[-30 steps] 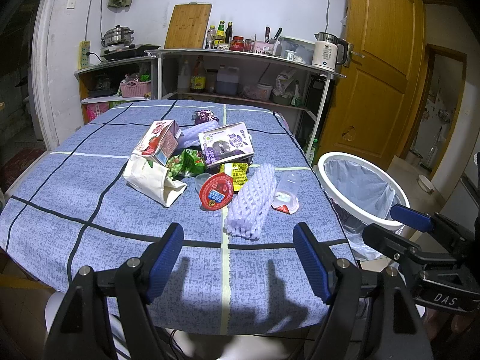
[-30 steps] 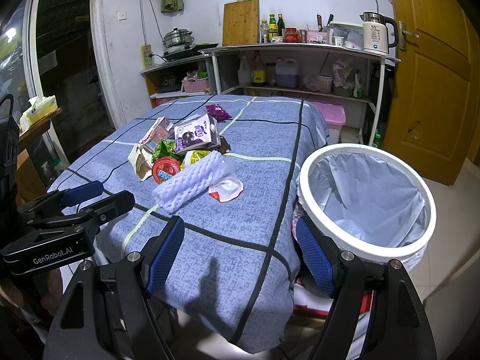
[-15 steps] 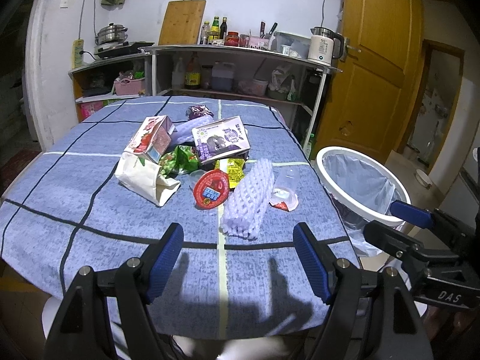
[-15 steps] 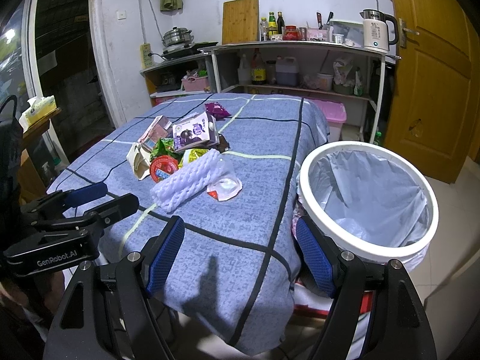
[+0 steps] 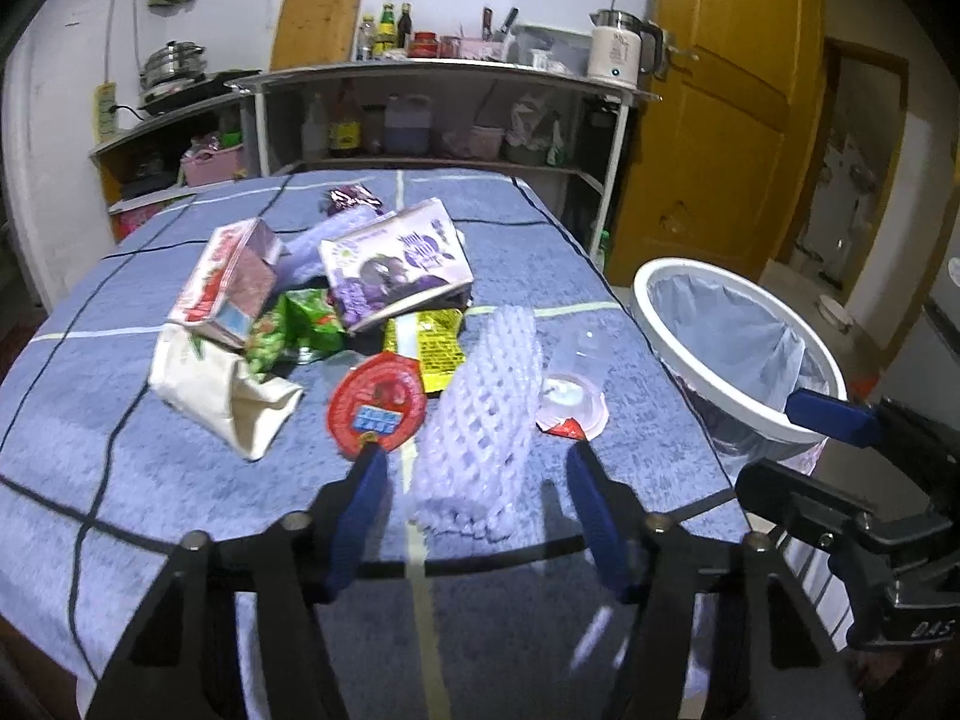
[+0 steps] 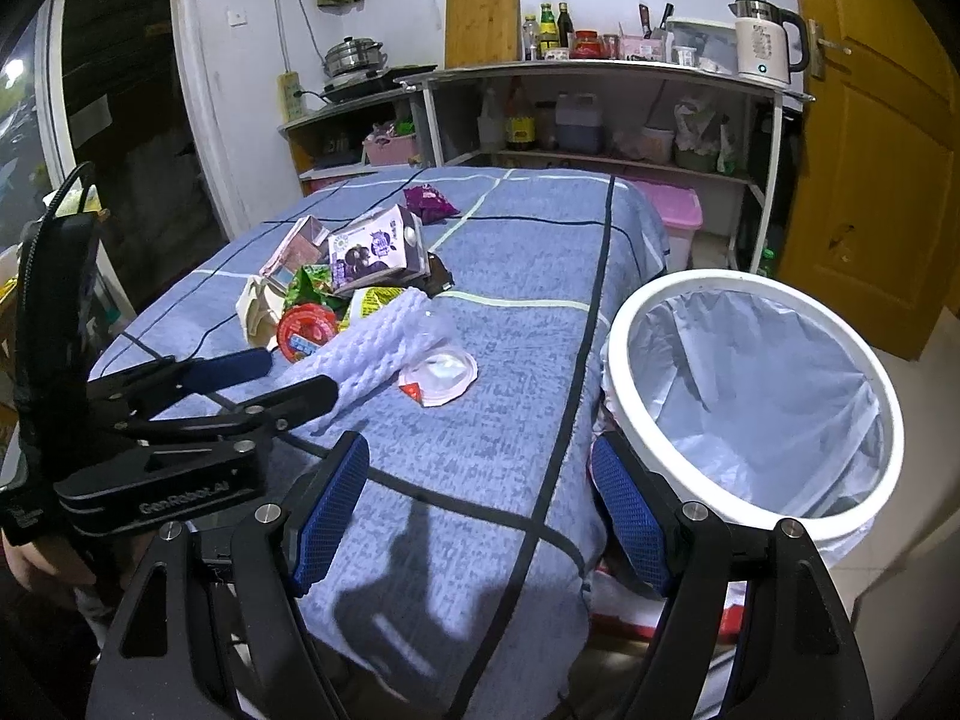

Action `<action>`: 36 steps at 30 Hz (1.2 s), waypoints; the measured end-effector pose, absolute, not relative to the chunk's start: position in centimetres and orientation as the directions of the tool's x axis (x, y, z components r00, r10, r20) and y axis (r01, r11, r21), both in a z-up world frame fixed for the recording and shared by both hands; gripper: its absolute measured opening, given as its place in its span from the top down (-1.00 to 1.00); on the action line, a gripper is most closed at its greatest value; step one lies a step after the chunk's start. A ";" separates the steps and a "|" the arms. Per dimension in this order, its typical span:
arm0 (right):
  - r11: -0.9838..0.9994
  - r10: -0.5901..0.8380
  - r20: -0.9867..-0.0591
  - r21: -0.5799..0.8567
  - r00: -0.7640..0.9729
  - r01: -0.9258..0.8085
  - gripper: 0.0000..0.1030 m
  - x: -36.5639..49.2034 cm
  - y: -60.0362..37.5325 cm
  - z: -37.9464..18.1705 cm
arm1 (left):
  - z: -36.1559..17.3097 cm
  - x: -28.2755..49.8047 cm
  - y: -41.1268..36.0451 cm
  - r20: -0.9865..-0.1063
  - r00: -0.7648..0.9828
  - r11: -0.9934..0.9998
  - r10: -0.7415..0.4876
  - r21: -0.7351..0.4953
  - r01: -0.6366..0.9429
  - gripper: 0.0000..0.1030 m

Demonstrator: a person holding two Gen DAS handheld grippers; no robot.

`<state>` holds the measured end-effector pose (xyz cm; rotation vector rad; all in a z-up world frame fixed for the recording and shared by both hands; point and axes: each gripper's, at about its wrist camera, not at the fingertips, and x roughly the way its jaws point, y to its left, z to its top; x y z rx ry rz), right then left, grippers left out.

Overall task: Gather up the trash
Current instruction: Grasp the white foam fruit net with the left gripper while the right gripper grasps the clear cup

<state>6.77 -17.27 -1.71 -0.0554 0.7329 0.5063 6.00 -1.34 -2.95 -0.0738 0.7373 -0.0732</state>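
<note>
Foam netting (image 5: 480,414) lay at frame centre on the table (image 5: 90,450), light, soft and squashy; your left tongs (image 5: 474,468), just narrowing, straddled its near end unclenched. Right tongs (image 6: 480,510) gaped empty.

Pile of trash on the blue checked bench: white foam mesh sleeve (image 5: 480,414) lying lengthwise nearest, round red foil lid (image 5: 377,408) touching its left, clear plastic cup (image 5: 570,387) tipped over right, purple carton (image 5: 393,267) tilted behind, white-rimmed lined bin (image 6: 753,402) beside the bench edge
</note>
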 end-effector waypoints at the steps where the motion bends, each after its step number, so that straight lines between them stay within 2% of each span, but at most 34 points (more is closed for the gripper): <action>1: 0.878 0.424 -0.657 0.127 0.624 -0.462 -0.50 7.1 -17.2 -1.8 | -3.1 6.3 -1.4 -0.672 0.734 0.995 -0.096 -0.093 0.045 -0.04; 7: 0.866 0.441 -0.669 0.142 0.599 -0.479 -0.50 8.6 -16.4 -2.3 | -3.8 6.9 -1.3 -0.685 0.720 0.993 -0.114 -0.105 0.058 0.33; 13: 0.852 0.465 -0.677 0.166 0.571 -0.497 -0.49 10.6 -15.3 -2.6 | -3.7 6.5 -0.6 -0.677 0.723 0.989 -0.135 -0.133 0.060 0.48; 24: 0.822 0.490 -0.695 0.168 0.526 -0.544 -0.08 13.9 -12.2 -3.3 | -3.5 5.7 0.9 -0.668 0.727 0.982 -0.159 -0.181 0.049 0.55; 27: 0.815 0.496 -0.701 0.172 0.512 -0.554 0.18 14.5 -11.6 -3.5 | -3.5 5.7 1.0 -0.668 0.727 0.981 -0.162 -0.187 0.047 0.55; 30: 0.811 0.501 -0.707 0.182 0.500 -0.556 0.36 14.9 -11.3 -3.7 | -3.5 5.7 1.1 -0.666 0.727 0.980 -0.165 -0.192 0.047 0.56; 36: 0.815 0.501 -0.700 0.184 0.509 -0.549 0.36 14.7 -11.6 -3.5 | -3.3 5.5 1.0 -0.661 0.730 0.980 -0.171 -0.191 0.056 0.57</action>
